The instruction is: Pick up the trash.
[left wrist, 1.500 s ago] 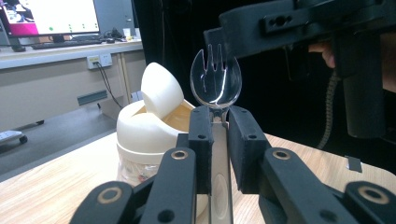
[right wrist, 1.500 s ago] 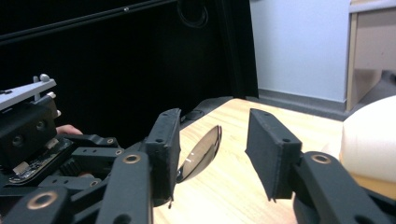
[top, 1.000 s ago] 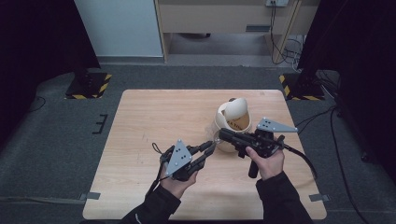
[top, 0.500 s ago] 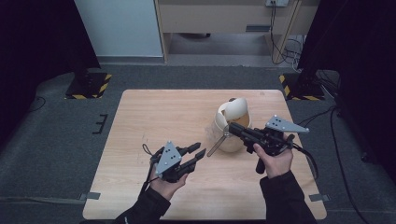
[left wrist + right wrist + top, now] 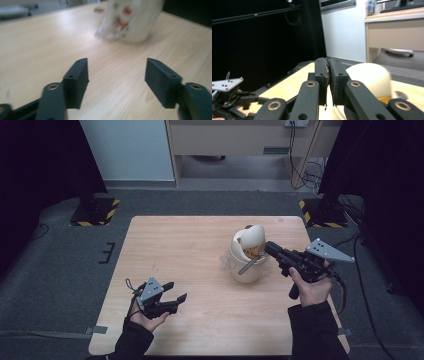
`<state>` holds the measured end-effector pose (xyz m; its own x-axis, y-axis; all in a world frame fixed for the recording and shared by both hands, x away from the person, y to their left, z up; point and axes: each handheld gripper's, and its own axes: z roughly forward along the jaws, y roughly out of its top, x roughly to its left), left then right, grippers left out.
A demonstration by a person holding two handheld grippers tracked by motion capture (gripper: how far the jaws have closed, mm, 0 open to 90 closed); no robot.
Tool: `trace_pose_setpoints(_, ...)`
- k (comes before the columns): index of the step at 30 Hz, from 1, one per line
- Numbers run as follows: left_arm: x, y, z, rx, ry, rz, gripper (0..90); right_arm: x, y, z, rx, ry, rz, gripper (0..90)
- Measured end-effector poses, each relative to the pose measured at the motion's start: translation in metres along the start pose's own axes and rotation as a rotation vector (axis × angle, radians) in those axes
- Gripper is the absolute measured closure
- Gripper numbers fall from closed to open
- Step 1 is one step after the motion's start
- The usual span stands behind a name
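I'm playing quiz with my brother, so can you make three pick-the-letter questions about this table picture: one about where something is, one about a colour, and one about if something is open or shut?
1. Where on the table does the cream pot stand?
A. right of the middle
B. at the near left corner
C. on the floor

2. What colour are the gripper jaws?
A. red
B. black
C. white

3. How is the left gripper?
A. shut tight
B. holding the pot
C. open and empty

Answers:
1. A, since the high view shows the pot right of centre, beside the right gripper.
2. B, both gripper views show black jaws.
3. C, its jaws stand wide apart with bare wood between them.
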<state>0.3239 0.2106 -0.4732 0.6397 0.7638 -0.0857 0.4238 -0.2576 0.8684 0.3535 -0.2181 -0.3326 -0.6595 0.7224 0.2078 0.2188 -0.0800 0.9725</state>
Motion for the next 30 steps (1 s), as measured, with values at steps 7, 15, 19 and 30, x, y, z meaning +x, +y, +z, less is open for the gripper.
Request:
trace_pose_setpoints(7, 0.027, -0.021, 0.006, 0.119, 0.068, -0.059, 20.8, -0.014, 0.006, -0.004, -0.036, -0.064, -0.031, 85.5)
trace_pose_setpoints(15, 0.041, -0.030, 0.017, 0.220, 0.107, -0.037, 15.1, -0.028, 0.010, -0.002, -0.050, -0.134, -0.074, 85.5)
trace_pose_setpoints(19, 0.043, -0.030, 0.020, 0.235, 0.121, -0.035, 13.3, -0.032, 0.009, 0.002, -0.050, -0.156, -0.087, 85.5)
trace_pose_setpoints(30, 0.042, -0.032, 0.023, 0.261, 0.105, -0.035, 12.6, -0.048, 0.004, 0.007, -0.061, -0.232, -0.115, 85.5)
